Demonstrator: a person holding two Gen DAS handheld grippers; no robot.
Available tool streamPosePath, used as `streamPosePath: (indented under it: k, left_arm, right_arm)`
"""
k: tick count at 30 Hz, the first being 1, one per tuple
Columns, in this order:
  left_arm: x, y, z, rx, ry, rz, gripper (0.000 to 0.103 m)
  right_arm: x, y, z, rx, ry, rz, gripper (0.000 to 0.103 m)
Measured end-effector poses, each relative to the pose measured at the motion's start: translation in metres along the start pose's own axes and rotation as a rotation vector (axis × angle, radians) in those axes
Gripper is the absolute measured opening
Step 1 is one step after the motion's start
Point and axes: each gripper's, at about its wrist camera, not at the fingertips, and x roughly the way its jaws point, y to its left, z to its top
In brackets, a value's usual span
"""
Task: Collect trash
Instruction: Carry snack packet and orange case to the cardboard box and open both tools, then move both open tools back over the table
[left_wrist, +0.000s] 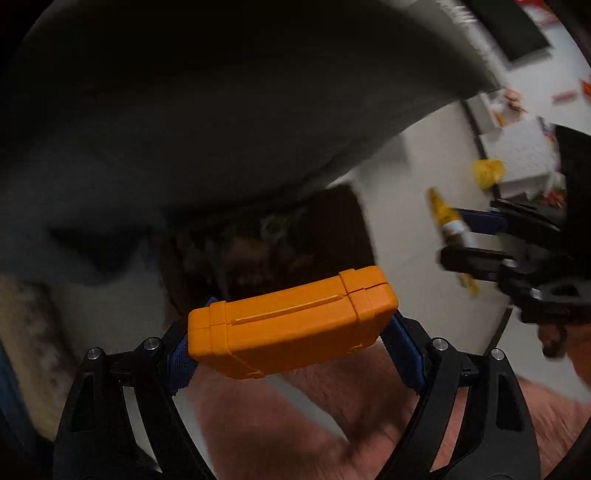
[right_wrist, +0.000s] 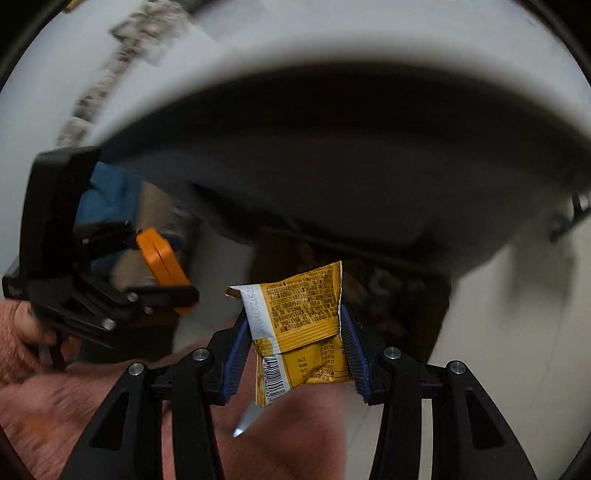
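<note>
Left wrist view: left gripper (left_wrist: 291, 325) clamped wide on an orange plastic case (left_wrist: 291, 325), blue pads (left_wrist: 404, 350) pressing both ends, held over a dark bin (left_wrist: 280, 243) below a big dark lid w/ pale rim (left_wrist: 221, 110). Right gripper (left_wrist: 476, 240) seen at right edge w/ yellow wrapper (left_wrist: 448, 221). Right wrist view: right gripper (right_wrist: 295, 328) pinches the yellow wrapper (right_wrist: 303, 317) btwn blue pads (right_wrist: 352, 350), just above the bin opening (right_wrist: 388, 295); left gripper (right_wrist: 162, 273) at left w/ the orange plastic case (right_wrist: 162, 262).
</note>
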Motion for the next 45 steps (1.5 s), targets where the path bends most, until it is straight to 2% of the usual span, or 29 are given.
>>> streamPosePath:
  k: [2, 4, 6, 9, 12, 17, 20, 21, 24, 25, 27, 29, 31, 33, 35, 36, 39, 42, 44, 45]
  left_arm:
    - [0.049, 0.016, -0.001, -0.049, 0.058, 0.021, 0.083]
    - [0.099, 0.036, 0.003, -0.102, 0.106, 0.055, 0.083]
    - [0.137, 0.048, 0.006, -0.120, 0.173, 0.113, 0.086]
    - [0.175, 0.063, 0.004, -0.139, 0.244, 0.144, 0.086]
    - [0.184, 0.073, 0.001, -0.175, 0.255, 0.125, 0.087]
    - [0.156, 0.063, -0.003, -0.171, 0.238, 0.070, 0.090]
    - [0.109, 0.040, -0.012, -0.113, 0.224, 0.012, 0.090]
    - [0.087, 0.029, -0.015, -0.073, 0.221, -0.005, 0.090]
    - [0.019, -0.006, -0.023, 0.052, 0.197, -0.045, 0.090]
    - [-0.007, -0.013, -0.023, 0.082, 0.175, -0.062, 0.090]
    - [-0.062, -0.026, -0.018, 0.125, 0.109, -0.106, 0.091]
    - [-0.111, -0.032, -0.004, 0.151, 0.023, -0.124, 0.093]
    - [-0.140, -0.030, 0.013, 0.157, -0.041, -0.128, 0.093]
    - [-0.167, -0.023, 0.033, 0.159, -0.107, -0.138, 0.093]
    - [-0.186, -0.014, 0.051, 0.159, -0.149, -0.163, 0.093]
    - [-0.195, -0.008, 0.059, 0.160, -0.167, -0.175, 0.093]
    - [-0.210, 0.014, 0.077, 0.158, -0.190, -0.182, 0.093]
    - [-0.215, 0.042, 0.091, 0.141, -0.168, -0.189, 0.093]
    - [-0.216, 0.062, 0.100, 0.129, -0.145, -0.181, 0.093]
    - [-0.217, 0.068, 0.103, 0.124, -0.140, -0.179, 0.093]
  right_arm:
    - [0.038, -0.024, -0.003, 0.049, 0.005, -0.044, 0.050]
    - [0.068, -0.046, -0.002, 0.104, 0.003, -0.088, 0.057]
    - [0.092, -0.062, -0.001, 0.137, 0.011, -0.114, 0.076]
    - [0.118, -0.080, 0.001, 0.179, 0.048, -0.131, 0.077]
    - [0.117, -0.084, -0.003, 0.200, 0.038, -0.138, 0.078]
    - [0.074, -0.071, -0.011, 0.202, 0.025, -0.085, 0.079]
    - [0.022, -0.051, -0.009, 0.145, -0.008, -0.044, 0.079]
    - [0.008, -0.046, -0.007, 0.133, -0.019, -0.032, 0.079]
    - [-0.056, -0.023, 0.006, 0.096, -0.066, 0.092, 0.079]
    - [-0.086, -0.013, 0.017, 0.075, -0.103, 0.158, 0.079]
    - [-0.124, -0.002, 0.035, 0.048, -0.188, 0.195, 0.081]
    - [-0.170, 0.002, 0.071, 0.063, -0.354, 0.153, 0.090]
    - [-0.194, -0.005, 0.107, 0.115, -0.466, 0.107, 0.092]
    - [-0.206, -0.021, 0.156, 0.200, -0.548, 0.004, 0.092]
    - [-0.208, -0.040, 0.219, 0.288, -0.602, -0.098, 0.092]
    - [-0.206, -0.046, 0.238, 0.310, -0.608, -0.123, 0.092]
    - [-0.193, -0.072, 0.334, 0.373, -0.599, -0.223, 0.089]
    - [-0.172, -0.100, 0.398, 0.424, -0.579, -0.318, 0.081]
    - [-0.158, -0.116, 0.441, 0.483, -0.549, -0.422, 0.080]
    - [-0.156, -0.120, 0.452, 0.499, -0.543, -0.436, 0.080]
